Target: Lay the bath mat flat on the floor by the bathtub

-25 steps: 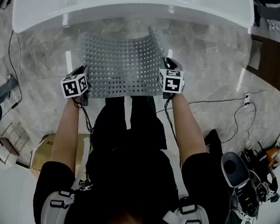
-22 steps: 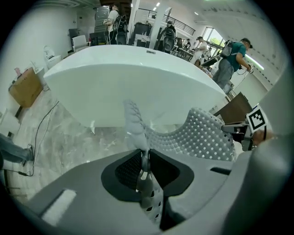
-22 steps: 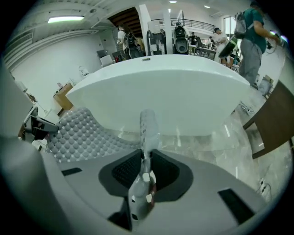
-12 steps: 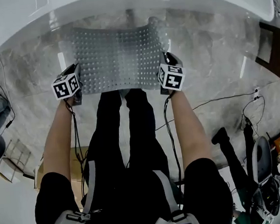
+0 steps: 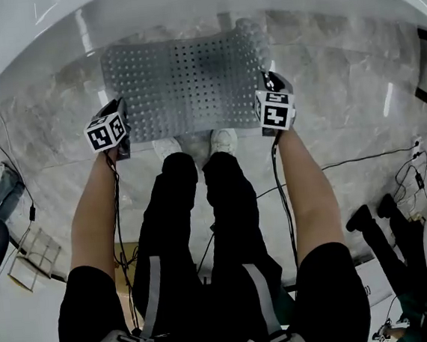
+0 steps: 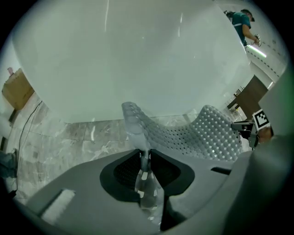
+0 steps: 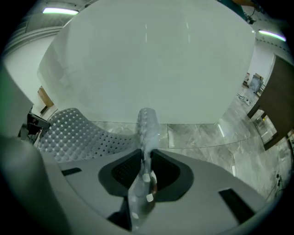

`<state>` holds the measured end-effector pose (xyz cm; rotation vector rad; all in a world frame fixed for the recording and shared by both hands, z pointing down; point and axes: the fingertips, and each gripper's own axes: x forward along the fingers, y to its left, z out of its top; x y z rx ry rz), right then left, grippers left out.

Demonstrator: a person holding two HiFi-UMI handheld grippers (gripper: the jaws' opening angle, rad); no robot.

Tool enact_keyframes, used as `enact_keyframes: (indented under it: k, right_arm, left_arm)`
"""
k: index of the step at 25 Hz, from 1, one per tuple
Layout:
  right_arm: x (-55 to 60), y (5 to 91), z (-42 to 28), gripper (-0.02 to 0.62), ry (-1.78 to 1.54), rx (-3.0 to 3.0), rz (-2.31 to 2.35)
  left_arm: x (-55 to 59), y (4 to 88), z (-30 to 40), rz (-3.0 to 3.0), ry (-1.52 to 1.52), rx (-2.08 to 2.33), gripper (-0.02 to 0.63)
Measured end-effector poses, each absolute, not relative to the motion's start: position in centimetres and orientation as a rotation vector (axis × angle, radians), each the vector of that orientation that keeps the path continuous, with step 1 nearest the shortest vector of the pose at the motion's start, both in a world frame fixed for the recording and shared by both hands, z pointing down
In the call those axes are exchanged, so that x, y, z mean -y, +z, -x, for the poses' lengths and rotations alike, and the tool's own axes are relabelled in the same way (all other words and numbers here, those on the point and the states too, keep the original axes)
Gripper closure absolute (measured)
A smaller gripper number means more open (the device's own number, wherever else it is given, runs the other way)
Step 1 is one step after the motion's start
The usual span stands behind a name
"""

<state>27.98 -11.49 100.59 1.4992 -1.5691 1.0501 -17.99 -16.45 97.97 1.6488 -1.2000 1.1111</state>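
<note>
The grey, translucent bath mat [image 5: 186, 82] with rows of holes is stretched between both grippers, low over the marble floor [image 5: 325, 80] beside the white bathtub [image 5: 183, 11]. My left gripper [image 5: 121, 117] pinches the mat's near left corner. Its jaws are opening, with the mat's edge [image 6: 138, 133] still between the pads of the left gripper [image 6: 144, 153]. My right gripper [image 5: 267, 90] is shut on the near right corner; the mat's edge [image 7: 148, 128] runs through the right gripper [image 7: 146, 156]. The mat sags and curls between the two.
The tub wall [image 6: 138, 59] rises close ahead. The wearer's white shoes [image 5: 167, 146] stand just behind the mat. Cables [image 5: 362, 158] trail over the floor to the right, where another person's legs [image 5: 376, 226] stand. A wire rack [image 5: 27, 260] sits at the left.
Both grippers have carried the mat down and forward toward the tub's foot. The mat now hangs flatter and nearer the floor, and the wearer's shoes have come into view.
</note>
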Motion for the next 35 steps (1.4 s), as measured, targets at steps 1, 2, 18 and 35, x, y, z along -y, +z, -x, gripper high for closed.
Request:
enact_keyframes:
  k: [1,2,18,35]
  right_arm:
    - [11.6,101.4,-27.9,0.518,1.055,1.556,-1.487]
    - [11.7,102.1,-27.7,0.517,1.058,1.545,-1.478]
    - [7.6,107.7,-32.5,0.541,1.082,1.27,-1.435]
    - [13.6,77.3,-18.2,0.589,0.983,1.834,-1.66]
  left_arm:
    - [16.2,98.8,18.4,-1.633,1.122,1.201,0.532]
    - [16.1,99.6,18.7,-1.619,1.134,1.204,0.529]
    - [13.1,104.2,24.2,-1.459,1.333,1.298,0.489]
    - [17.3,76.5,9.8,-1.959,0.87,1.283,0.601]
